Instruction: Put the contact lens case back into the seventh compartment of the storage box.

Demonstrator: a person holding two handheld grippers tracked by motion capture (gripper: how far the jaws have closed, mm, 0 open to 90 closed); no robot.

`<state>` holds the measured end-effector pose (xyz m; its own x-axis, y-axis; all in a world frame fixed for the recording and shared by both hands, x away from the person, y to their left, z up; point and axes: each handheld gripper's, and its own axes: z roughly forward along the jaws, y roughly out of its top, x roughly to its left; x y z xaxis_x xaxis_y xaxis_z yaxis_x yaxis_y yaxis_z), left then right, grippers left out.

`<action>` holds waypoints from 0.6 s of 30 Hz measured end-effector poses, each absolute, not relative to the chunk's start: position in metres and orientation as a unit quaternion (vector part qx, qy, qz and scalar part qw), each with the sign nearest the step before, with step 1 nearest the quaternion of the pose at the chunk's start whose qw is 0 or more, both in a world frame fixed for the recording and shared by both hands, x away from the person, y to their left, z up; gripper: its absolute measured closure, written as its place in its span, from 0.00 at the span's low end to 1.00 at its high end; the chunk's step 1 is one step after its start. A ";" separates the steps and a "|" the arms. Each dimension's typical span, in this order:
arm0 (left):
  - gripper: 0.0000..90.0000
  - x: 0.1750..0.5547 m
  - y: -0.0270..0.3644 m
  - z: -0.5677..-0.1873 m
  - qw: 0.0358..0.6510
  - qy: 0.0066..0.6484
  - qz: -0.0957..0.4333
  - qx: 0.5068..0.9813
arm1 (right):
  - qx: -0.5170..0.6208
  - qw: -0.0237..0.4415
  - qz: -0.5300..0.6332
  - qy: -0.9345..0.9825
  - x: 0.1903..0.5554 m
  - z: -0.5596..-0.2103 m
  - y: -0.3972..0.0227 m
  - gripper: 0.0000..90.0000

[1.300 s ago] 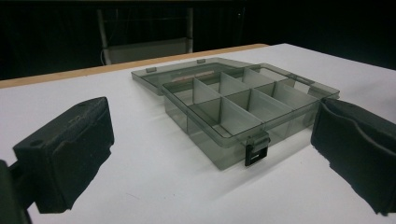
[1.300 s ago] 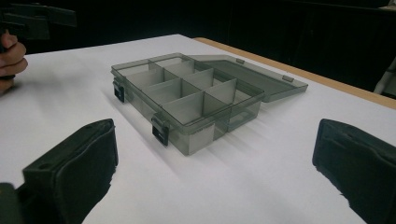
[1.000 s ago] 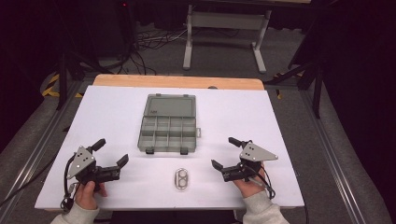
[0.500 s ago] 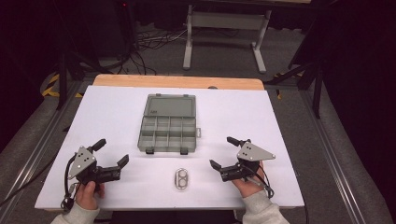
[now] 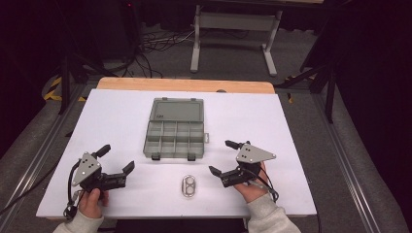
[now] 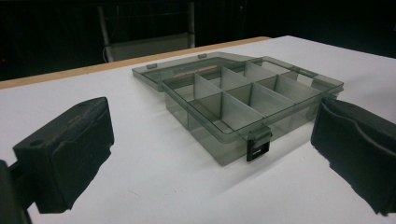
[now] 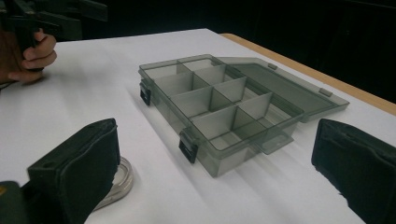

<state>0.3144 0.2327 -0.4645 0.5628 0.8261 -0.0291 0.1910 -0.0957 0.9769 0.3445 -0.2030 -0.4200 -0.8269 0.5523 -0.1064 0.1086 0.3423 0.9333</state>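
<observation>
1. The small metal ring piece [image 5: 188, 186] lies flat on the white tabletop [image 5: 301, 126] at lower centre of the high view, between the two grippers and just below the organiser box [image 5: 174, 139]. It looks thin and low, so a gripper coming down on it may well slide it across the smooth sheet instead of catching it.
2. The right gripper [image 5: 227, 158], at lower right of the high view, has its jaws spread wide and holds nothing. In the right gripper view the metal ring piece [image 7: 117, 182] sits partly hidden behind the jaw at lower left, so closing from this angle would probably miss or clip its edge.
3. The left gripper [image 5: 116, 159], at lower left of the high view, is likewise spread and empty, near the box's front corner; a careless sweep could knock the latch [image 6: 258, 148] or shove the light box.
4. The organiser box [image 6: 243, 100] is open, its lid [image 5: 178, 109] lying flat behind it toward the top of the frame. Every compartment that can be seen is empty.
</observation>
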 end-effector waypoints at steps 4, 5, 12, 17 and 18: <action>0.00 0.315 0.231 -0.464 0.554 0.372 0.283 0.688 | 0.203 0.202 0.530 0.798 0.346 -0.418 -0.196 0.02; 0.00 0.315 0.231 -0.464 0.553 0.371 0.284 0.690 | 0.205 0.200 0.529 0.799 0.347 -0.418 -0.194 0.02; 0.00 0.315 0.231 -0.464 0.553 0.370 0.282 0.691 | 0.196 0.188 0.532 0.802 0.352 -0.415 -0.186 0.02; 0.00 0.315 0.230 -0.464 0.553 0.370 0.282 0.692 | 0.189 0.172 0.539 0.803 0.355 -0.412 -0.173 0.03; 0.00 0.315 0.231 -0.464 0.553 0.369 0.281 0.692 | 0.186 0.172 0.538 0.804 0.355 -0.411 -0.170 0.03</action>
